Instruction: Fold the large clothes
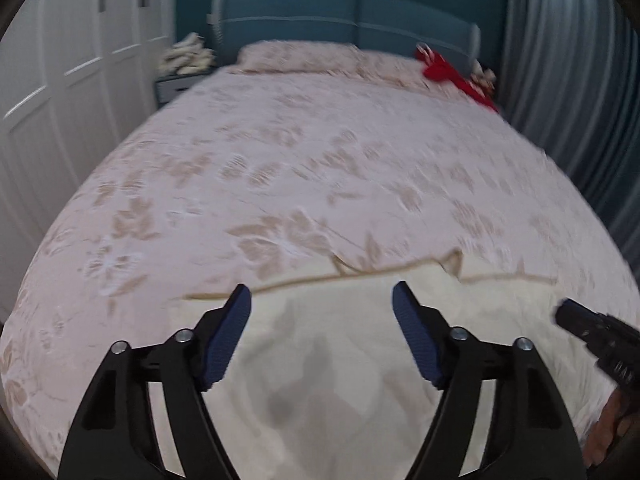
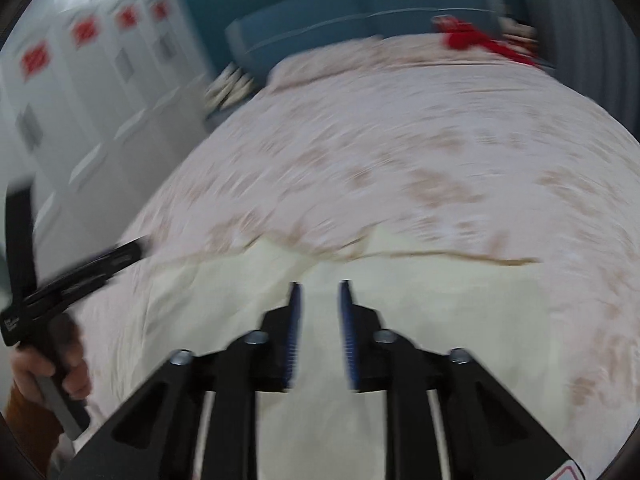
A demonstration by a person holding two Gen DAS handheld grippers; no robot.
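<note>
A cream garment [image 1: 320, 352] with a tan-edged far hem lies flat on the near part of the floral bed cover [image 1: 304, 168]. It also shows in the right wrist view [image 2: 420, 320]. My left gripper [image 1: 322, 296] is wide open above the garment's middle and holds nothing. My right gripper [image 2: 320, 286] hovers over the garment with its jaws a narrow gap apart and nothing between them. The right gripper's tip shows at the left wrist view's right edge [image 1: 576, 316]. The left gripper shows at the right wrist view's left edge [image 2: 80, 272].
A red cloth [image 1: 452, 72] lies at the bed's far right by the teal headboard [image 1: 348, 16]. White wardrobe doors [image 1: 60, 92] stand on the left, grey curtains [image 1: 568, 80] on the right. A nightstand with pale clutter [image 1: 186, 60] sits at the far left.
</note>
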